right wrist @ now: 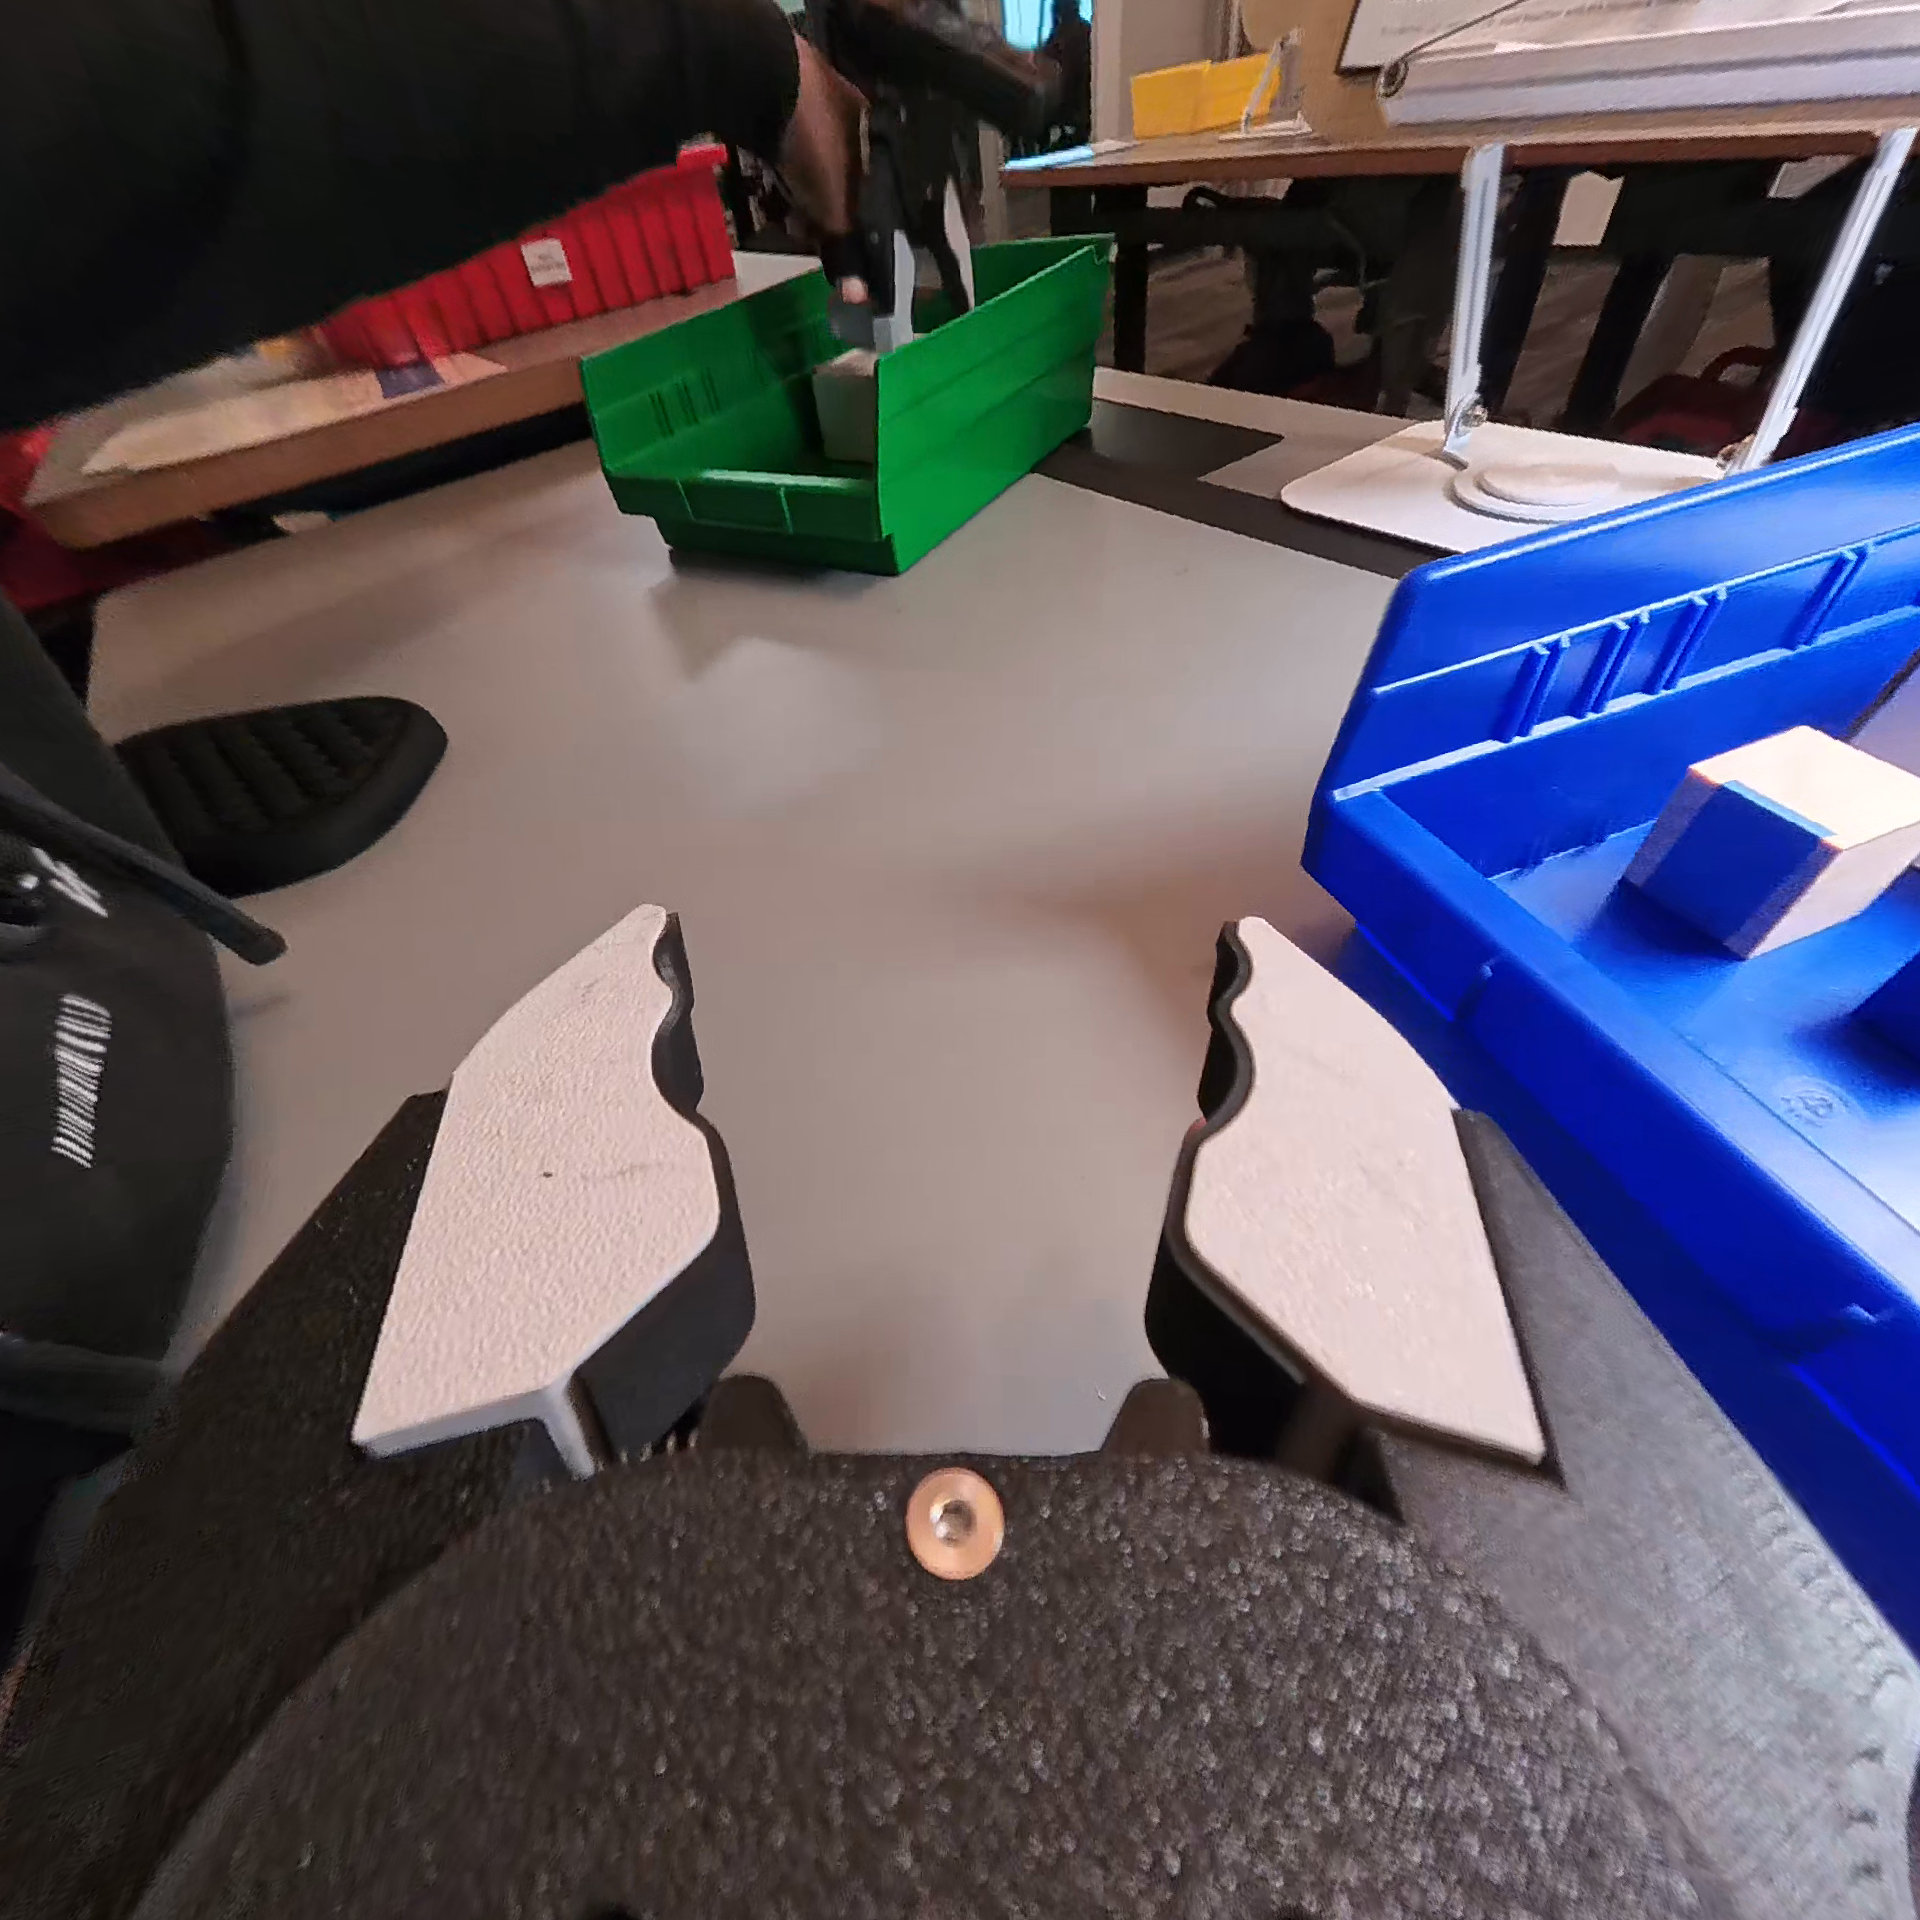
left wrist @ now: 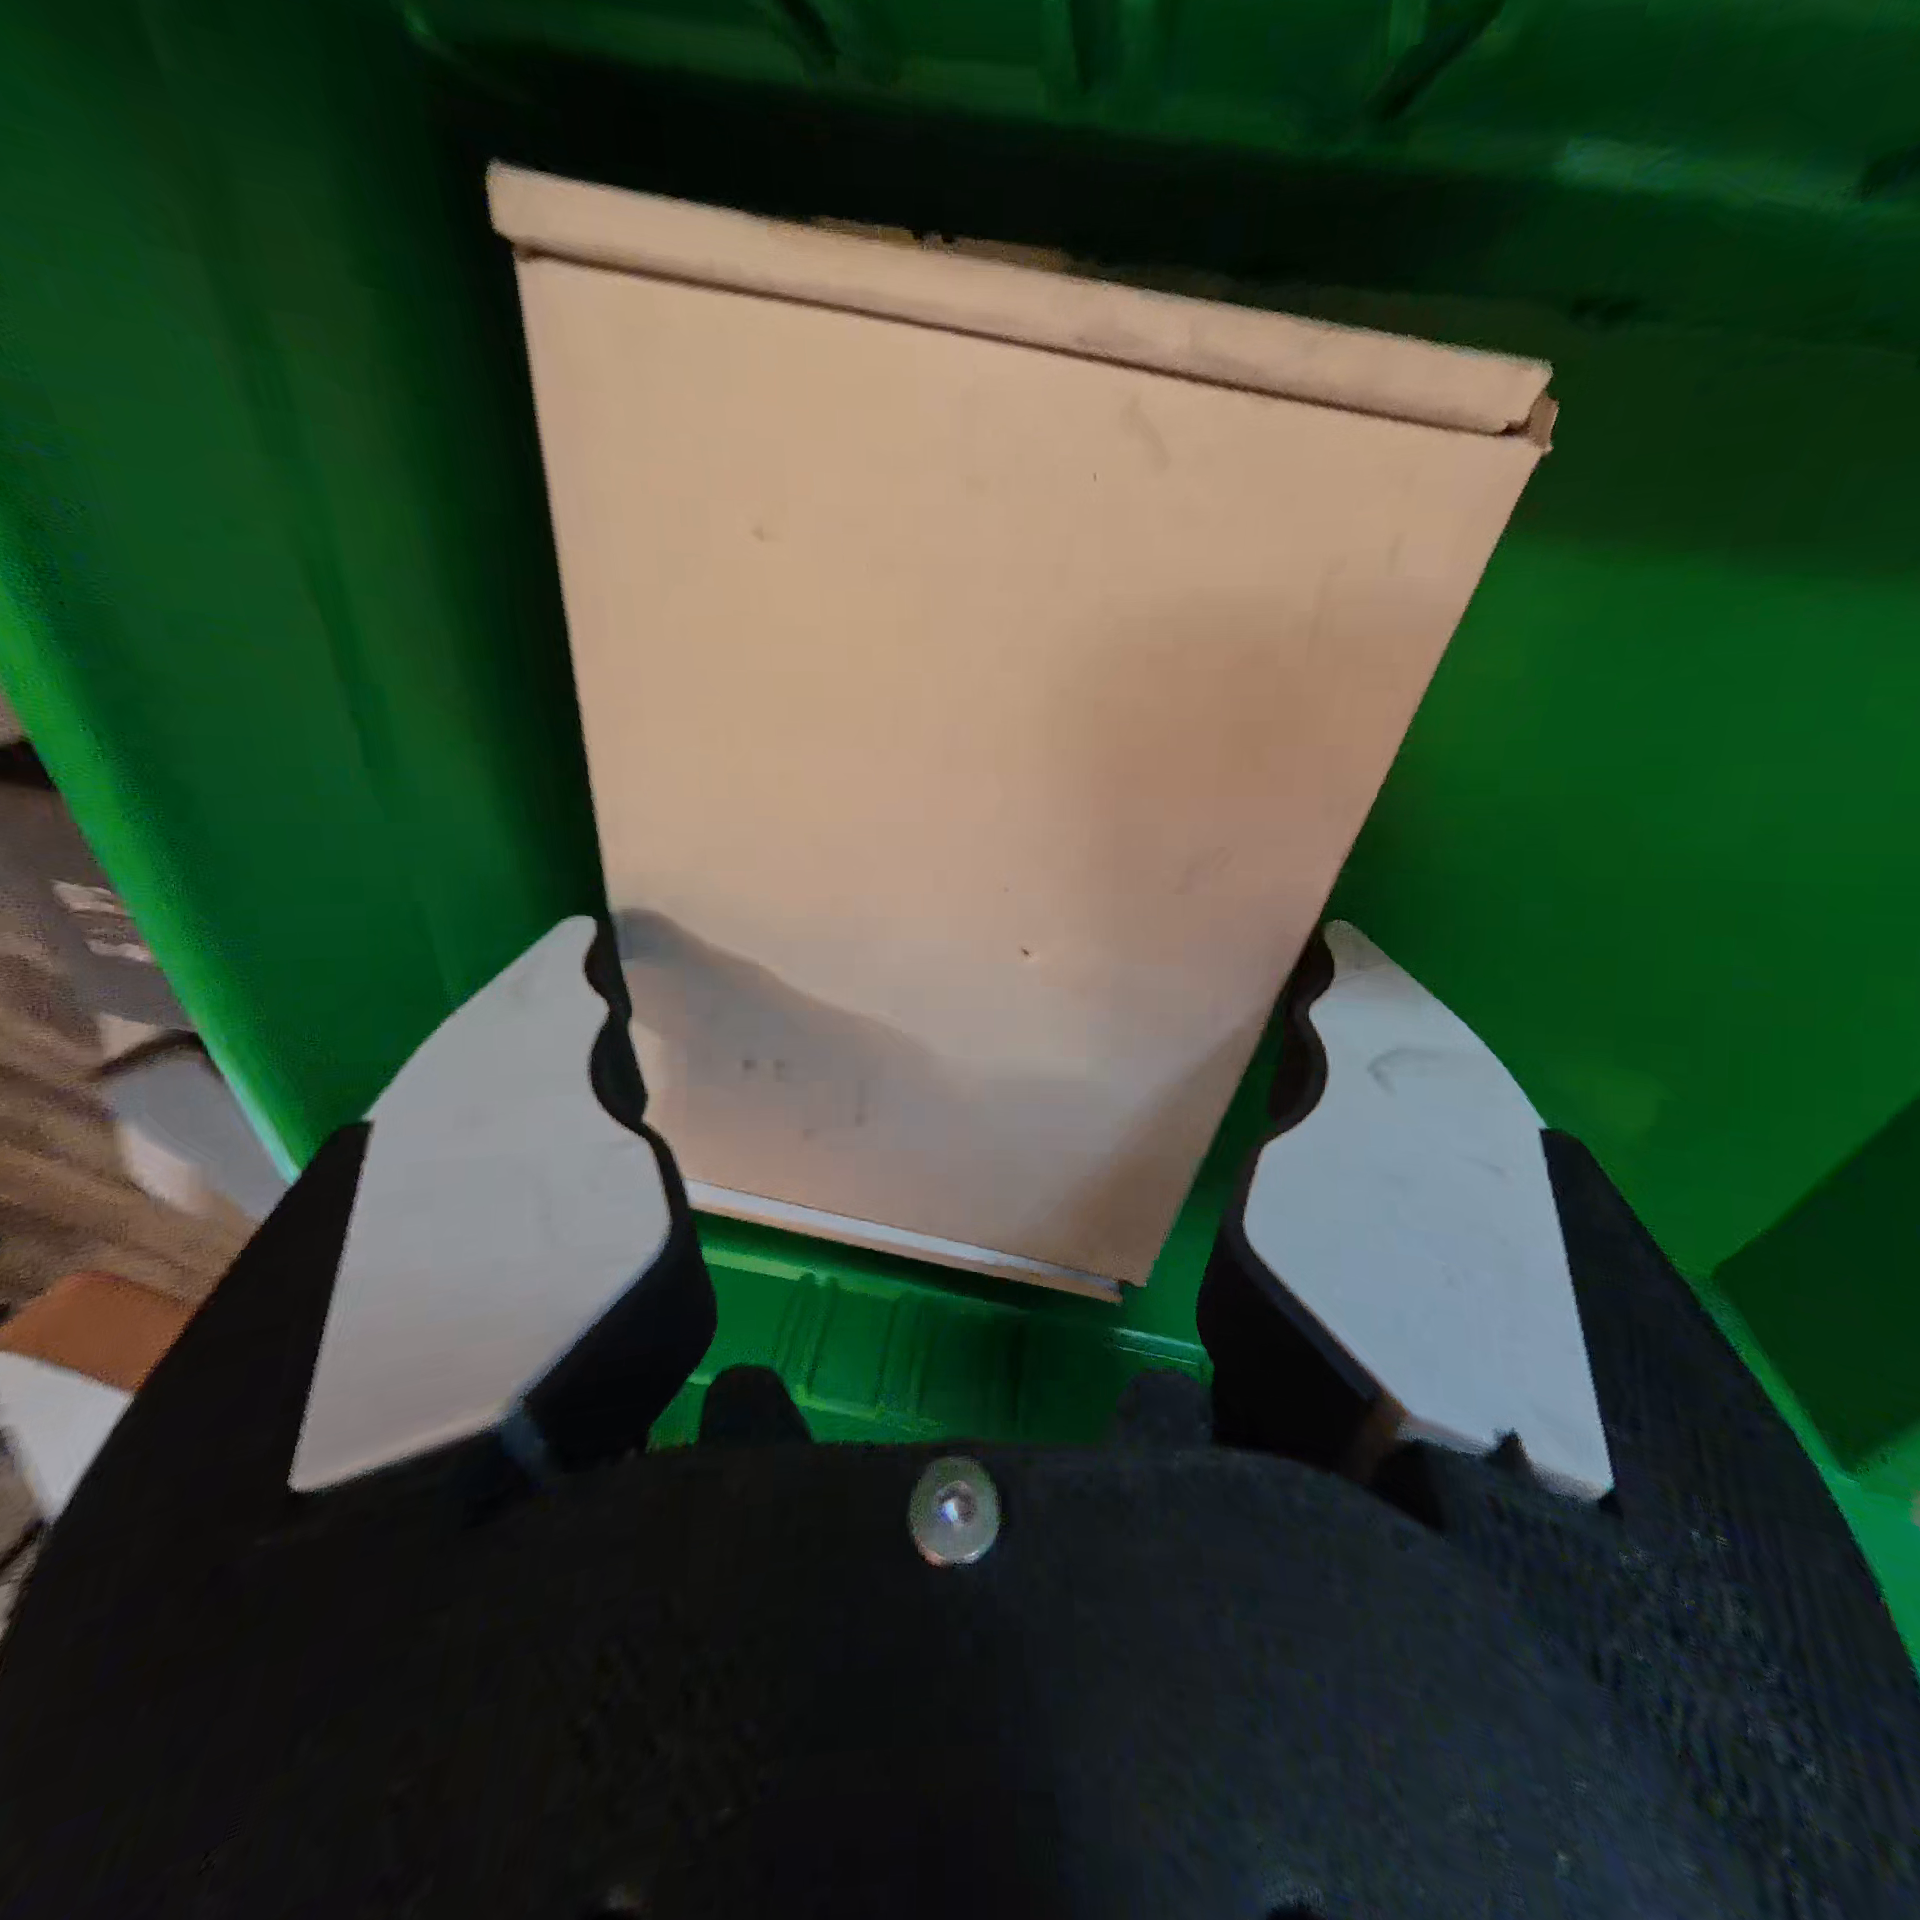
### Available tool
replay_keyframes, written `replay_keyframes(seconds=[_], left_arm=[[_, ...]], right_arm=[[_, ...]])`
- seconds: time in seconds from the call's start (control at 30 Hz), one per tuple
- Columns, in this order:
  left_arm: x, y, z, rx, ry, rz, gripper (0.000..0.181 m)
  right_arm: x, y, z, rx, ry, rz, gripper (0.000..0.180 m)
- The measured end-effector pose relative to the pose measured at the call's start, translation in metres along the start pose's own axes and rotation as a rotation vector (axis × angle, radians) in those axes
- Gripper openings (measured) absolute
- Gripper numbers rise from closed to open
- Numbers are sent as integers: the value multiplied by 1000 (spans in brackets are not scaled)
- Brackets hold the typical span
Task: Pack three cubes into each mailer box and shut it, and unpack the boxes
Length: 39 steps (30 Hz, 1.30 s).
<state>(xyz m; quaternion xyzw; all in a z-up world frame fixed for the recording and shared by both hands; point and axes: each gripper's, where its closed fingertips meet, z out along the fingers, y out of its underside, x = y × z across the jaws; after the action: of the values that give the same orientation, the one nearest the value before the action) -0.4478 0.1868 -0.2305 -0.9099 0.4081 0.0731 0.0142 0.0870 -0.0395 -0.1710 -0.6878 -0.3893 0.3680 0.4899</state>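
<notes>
A closed white mailer box (left wrist: pixel 956 727) stands on end inside the green bin (left wrist: pixel 260 520). My left gripper (left wrist: pixel 961 977) reaches down over it with a finger on each side of its near end, both pads touching its edges. The right wrist view shows that box (right wrist: pixel 847 410) in the green bin (right wrist: pixel 935 436) at the far side of the table, under the left gripper (right wrist: pixel 914 281). My right gripper (right wrist: pixel 951 987) is open and empty, low over the grey table (right wrist: pixel 831 779). A pale cube (right wrist: pixel 1766 842) lies in the blue bin (right wrist: pixel 1558 1091) just to its right.
A red bin (right wrist: pixel 582 260) sits on a wooden board behind the green bin. A white stand base (right wrist: pixel 1507 483) is at the back right. A black padded object (right wrist: pixel 281 779) lies on the table at the left, next to a person's dark clothing. Left tips to right tips: about 60 cm. The pale cube (right wrist: pixel 1766 842) sits 15 cm or so from the ends of my right fingers.
</notes>
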Motion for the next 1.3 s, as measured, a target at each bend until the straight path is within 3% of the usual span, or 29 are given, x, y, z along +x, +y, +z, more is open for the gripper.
replay_keyframes(seconds=[0.13, 0.33, 0.47, 0.63, 0.83, 1.1, 1.3], left_arm=[[4, 3, 1, -40, -43, 50, 118], [47, 16, -9, -81, 39, 114, 117], [53, 16, -18, -35, 33, 113, 126], [49, 28, 3, -74, 30, 111, 129], [57, 17, -5, 42, 7, 66, 129], [93, 26, -94, 178, -60, 75, 129], [185, 2, -160, 267, -15, 208, 129]], right_arm=[[2, -1, -1, 11, -4, 23, 93], [0, 0, 0, 5, -16, 22, 93], [-1, 0, 0, 4, -17, 14, 92], [-1, 0, -1, 6, -9, 8, 92], [-1, -1, -2, 12, -1, -4, 90], [-11, 1, 2, -11, -13, -77, 90], [-28, -8, 20, -54, -34, -261, 90]])
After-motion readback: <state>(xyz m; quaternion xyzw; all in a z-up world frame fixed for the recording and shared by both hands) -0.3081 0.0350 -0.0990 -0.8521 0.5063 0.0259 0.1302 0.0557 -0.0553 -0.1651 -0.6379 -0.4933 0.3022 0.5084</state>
